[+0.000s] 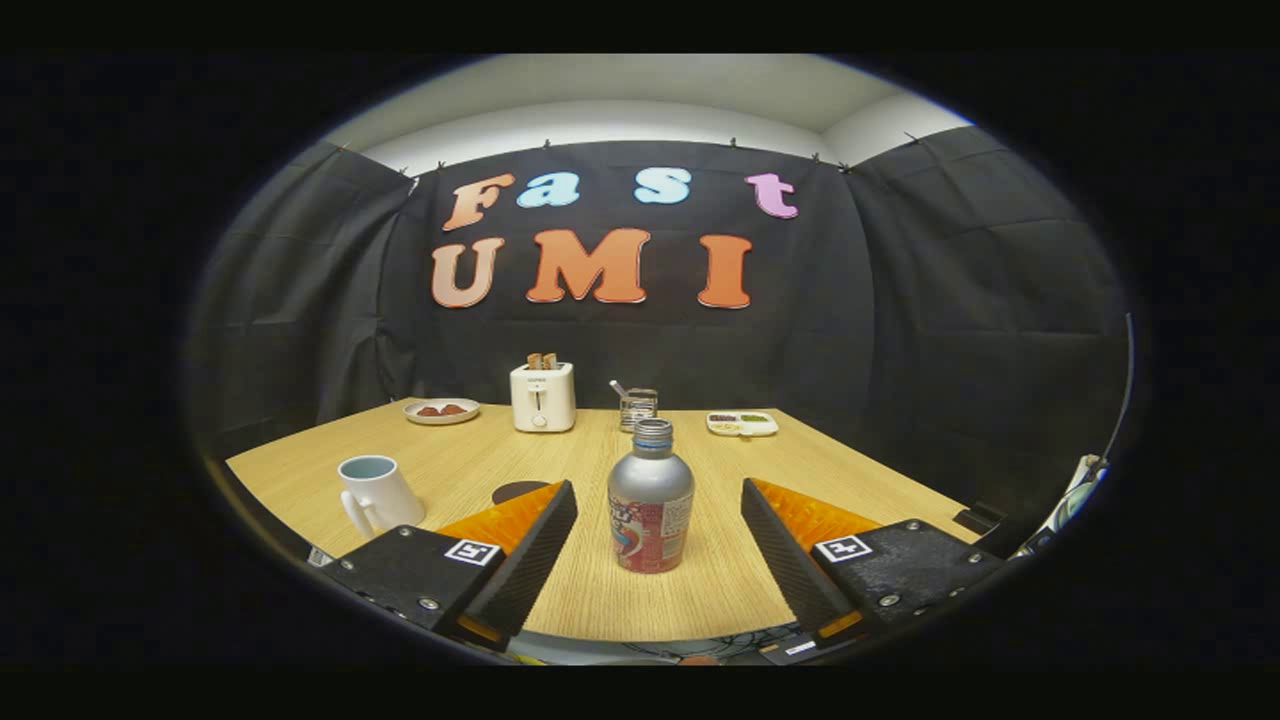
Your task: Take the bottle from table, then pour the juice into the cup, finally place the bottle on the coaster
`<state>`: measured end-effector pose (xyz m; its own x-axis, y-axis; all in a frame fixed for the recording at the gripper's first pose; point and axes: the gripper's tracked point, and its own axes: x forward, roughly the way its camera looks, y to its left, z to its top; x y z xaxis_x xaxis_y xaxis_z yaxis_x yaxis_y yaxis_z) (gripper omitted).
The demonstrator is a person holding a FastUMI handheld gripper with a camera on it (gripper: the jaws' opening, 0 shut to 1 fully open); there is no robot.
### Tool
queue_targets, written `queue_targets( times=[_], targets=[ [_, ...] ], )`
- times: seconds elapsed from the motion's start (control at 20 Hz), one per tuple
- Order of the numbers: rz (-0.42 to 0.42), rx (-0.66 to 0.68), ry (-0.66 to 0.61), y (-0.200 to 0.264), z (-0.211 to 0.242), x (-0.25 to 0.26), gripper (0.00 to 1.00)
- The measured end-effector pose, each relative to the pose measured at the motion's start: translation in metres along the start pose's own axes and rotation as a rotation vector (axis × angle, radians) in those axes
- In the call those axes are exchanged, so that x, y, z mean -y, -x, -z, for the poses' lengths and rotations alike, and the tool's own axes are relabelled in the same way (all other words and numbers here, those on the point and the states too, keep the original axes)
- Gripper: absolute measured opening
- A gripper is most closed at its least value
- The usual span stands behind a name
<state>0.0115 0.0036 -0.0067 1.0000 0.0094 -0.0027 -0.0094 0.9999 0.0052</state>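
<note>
Gripper view shows the gripper (658,520) with its fingers spread wide at the bottom of the frame, released and touching nothing. Between them, at lower centre, the bottle (651,498) stands upright on the table (850,470), its cap apparently off and a clear gap on each side.

The step in hand looks like the approach to grasp. To do it well, I would keep the bottle centred between the fingers, go straight forward until its body sits well inside them, then close evenly on the middle of the body, staying level so the open neck does not tip.

Left of centre, the dark coaster (515,490) peeks out behind the left finger, and the white cup (377,495) stands further left.

Toward mid-frame at the table's far edge sit a plate (441,411), a toaster (542,396), a glass jar (637,407) and a small tray (742,424).
</note>
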Motion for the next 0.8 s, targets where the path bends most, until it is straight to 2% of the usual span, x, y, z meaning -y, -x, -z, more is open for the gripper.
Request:
queue_targets(
  times=[0.8],
  targets=[
    [0.006, -0.025, 0.018, -0.012, 0.015, 0.0, 0.98]
  ],
)
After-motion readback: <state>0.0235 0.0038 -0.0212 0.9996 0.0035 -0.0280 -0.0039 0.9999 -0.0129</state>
